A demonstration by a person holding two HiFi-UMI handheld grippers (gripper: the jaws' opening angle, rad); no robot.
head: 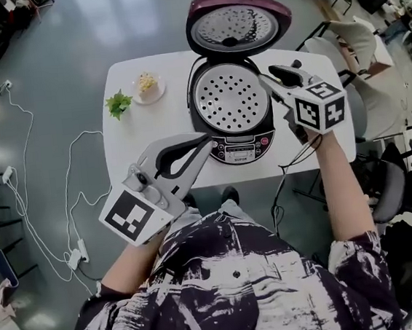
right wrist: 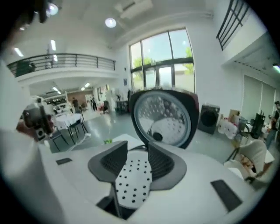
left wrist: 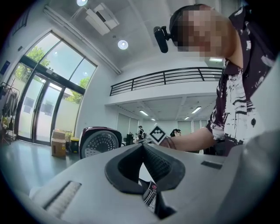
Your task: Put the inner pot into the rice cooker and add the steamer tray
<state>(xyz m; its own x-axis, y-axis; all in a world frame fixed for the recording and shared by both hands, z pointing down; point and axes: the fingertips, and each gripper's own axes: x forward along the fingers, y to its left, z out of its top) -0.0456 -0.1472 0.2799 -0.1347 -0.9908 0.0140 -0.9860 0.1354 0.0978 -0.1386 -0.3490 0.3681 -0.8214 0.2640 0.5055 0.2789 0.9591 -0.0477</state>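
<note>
The rice cooker (head: 239, 148) stands open on the white table, its lid (head: 239, 25) tipped back. The perforated steamer tray (head: 230, 98) lies in the cooker's mouth and hides whatever is under it. My right gripper (head: 264, 81) hovers over the cooker's right rim, raised clear of it, open with nothing between its pads. In the right gripper view the steamer tray (right wrist: 133, 183) shows through the gap of the right gripper (right wrist: 138, 146), with the lid (right wrist: 164, 118) behind. My left gripper (head: 207, 140) is held level near the cooker's front left, shut and empty; the left gripper (left wrist: 142, 145) tips meet.
The white table (head: 134, 139) also carries a small plate of food (head: 148, 86) and a green leafy sprig (head: 118, 102) at its far left. Chairs (head: 354, 42) crowd the table's right side. White cables (head: 68, 212) trail over the floor on the left.
</note>
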